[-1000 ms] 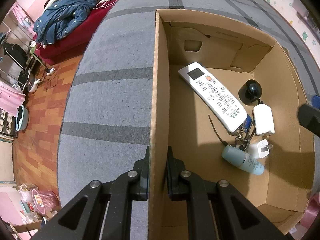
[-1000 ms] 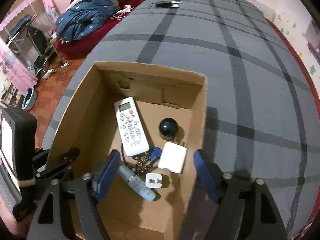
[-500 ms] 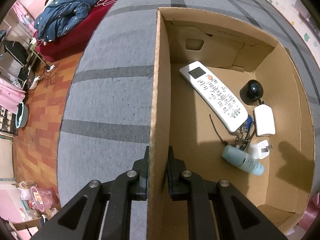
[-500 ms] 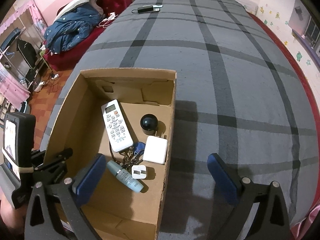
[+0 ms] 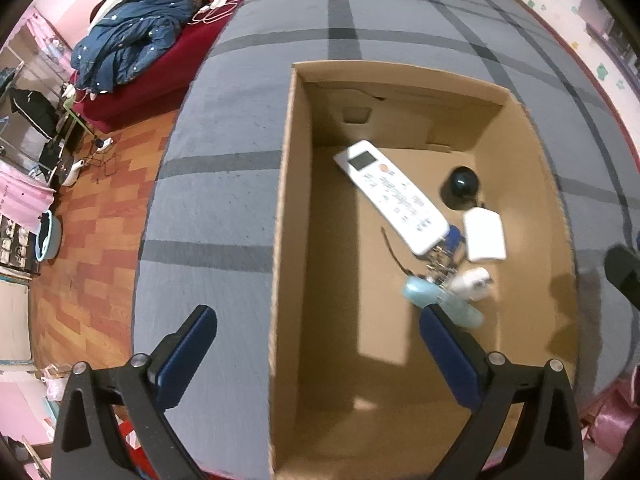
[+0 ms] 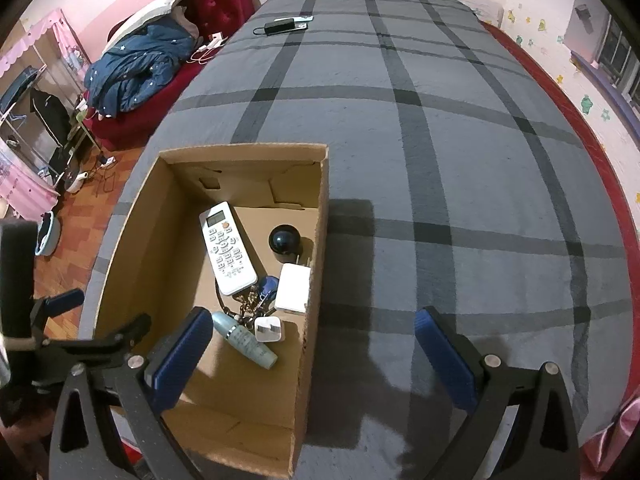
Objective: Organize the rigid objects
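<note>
An open cardboard box sits on the grey plaid bedspread. Inside lie a white remote, a black round object, a white adapter, a small white plug, a pale blue bottle and keys. My left gripper hovers over the box's left wall. Its jaws are opening, with the wall between the fingers but untouched. My right gripper is open above the box's right wall, one finger over the bottle, the other over the bedspread.
A black device with a cable lies at the far end of the bed. A red sofa with a blue jacket stands to the left, with wood floor below it. The bed's near edge is just beneath the grippers.
My left gripper let go of the box's left wall, spread wide and rose. My right gripper opened wider and shifted right and up, from over the box's contents to its right wall.
</note>
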Demonstrator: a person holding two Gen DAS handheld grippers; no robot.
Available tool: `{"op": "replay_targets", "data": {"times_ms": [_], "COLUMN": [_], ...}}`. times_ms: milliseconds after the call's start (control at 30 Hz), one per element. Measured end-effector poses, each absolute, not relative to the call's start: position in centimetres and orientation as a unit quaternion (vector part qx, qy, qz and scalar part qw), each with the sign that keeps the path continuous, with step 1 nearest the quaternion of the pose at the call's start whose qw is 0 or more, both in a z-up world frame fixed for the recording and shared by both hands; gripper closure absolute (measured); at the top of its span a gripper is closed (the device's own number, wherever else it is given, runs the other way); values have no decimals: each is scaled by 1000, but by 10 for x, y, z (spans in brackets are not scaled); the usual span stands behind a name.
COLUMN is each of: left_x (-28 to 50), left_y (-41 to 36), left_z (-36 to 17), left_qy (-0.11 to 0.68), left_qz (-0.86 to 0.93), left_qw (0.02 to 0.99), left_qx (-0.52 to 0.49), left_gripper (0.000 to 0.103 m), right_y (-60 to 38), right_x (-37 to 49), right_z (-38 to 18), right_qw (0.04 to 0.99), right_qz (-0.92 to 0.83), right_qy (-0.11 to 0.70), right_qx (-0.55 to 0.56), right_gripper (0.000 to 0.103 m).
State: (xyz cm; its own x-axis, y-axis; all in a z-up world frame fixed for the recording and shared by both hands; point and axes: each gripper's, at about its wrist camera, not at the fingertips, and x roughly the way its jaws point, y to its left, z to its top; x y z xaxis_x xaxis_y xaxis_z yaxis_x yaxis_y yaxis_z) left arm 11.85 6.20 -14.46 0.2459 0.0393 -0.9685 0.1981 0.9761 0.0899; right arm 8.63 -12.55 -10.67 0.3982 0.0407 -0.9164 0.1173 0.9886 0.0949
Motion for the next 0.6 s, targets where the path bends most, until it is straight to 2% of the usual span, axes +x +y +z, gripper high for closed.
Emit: {"op": "replay_targets", "data": {"times_ms": [600], "left_x": [66], "left_y": [24], "left_z": [-67], "left_qy": [604], "left_qz": [-96], "left_qw": [787], "left_qx": [82], "left_gripper": [0], "right_y": [-143], "right_x": [44], "right_z": [-61], "right_qw": [832], "right_qz": [-27], "right_qy": [549], "right_qx": [76], "right_gripper": [0]}}
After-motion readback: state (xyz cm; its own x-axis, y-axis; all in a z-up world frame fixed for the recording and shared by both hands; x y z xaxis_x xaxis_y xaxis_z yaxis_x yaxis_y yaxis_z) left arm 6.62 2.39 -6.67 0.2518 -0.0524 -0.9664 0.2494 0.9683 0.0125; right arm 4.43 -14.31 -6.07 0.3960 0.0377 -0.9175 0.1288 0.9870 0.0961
